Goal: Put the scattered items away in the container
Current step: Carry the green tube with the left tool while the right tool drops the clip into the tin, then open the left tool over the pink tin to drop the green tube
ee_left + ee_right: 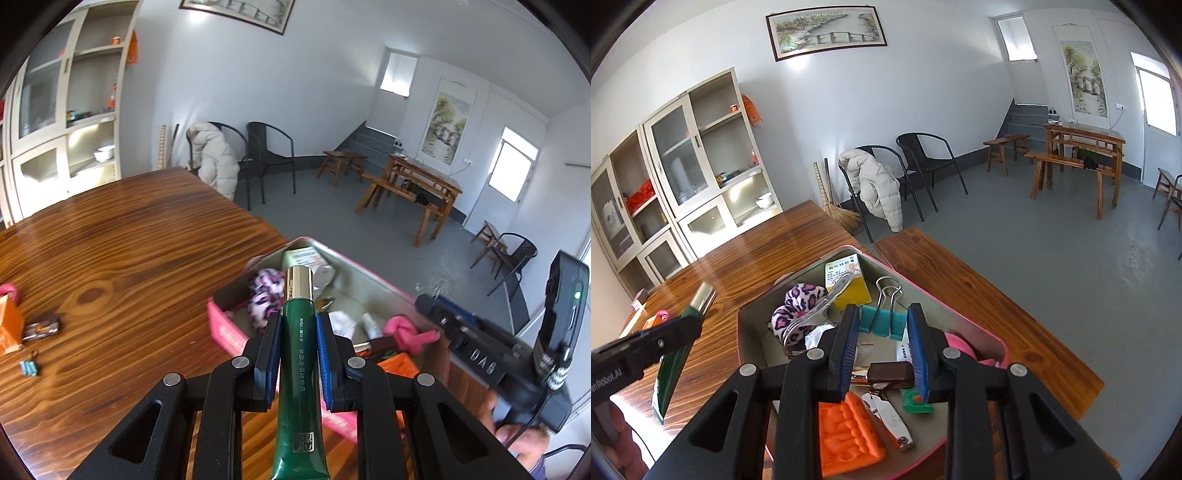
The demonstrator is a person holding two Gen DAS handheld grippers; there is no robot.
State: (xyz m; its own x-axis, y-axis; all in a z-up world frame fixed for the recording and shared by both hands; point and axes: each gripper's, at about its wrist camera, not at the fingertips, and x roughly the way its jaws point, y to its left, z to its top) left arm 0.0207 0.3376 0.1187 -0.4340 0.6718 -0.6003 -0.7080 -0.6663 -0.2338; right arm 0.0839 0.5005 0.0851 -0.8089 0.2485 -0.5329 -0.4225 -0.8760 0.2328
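The left gripper (297, 334) is clamping a green tube (298, 354) with a gold cap between its blue pads, the jaws pressing on both sides of the tube's body. The cap end is pointing out over the near edge of the pink-rimmed container (221, 332), which is sitting on the wooden counter (129, 240) at its right side.

The right gripper (884, 354) is hanging above the same container (960, 314), its jaws standing narrow around a small dark brown wrapped bar (891, 373); the bar is spanning the gap from pad to pad, so it is being held.

Inside the container, as the right wrist view shows, are lying a yellow and white box (847, 282) at the far end, a pink leopard-print scrunchie (796, 310) to its left with a clear hair clip (827, 302) across it, a teal binder clip (882, 319), an orange moulded piece (846, 432) at the near left, a nail clipper (892, 421) beside it, and a small green piece (916, 402). A pink knotted item (400, 332) is resting at the container's right side.

Out on the counter's left, well apart from the container, are sitting an orange box (9, 328), a dark snack wrapper (40, 328) and small teal pieces (28, 367).
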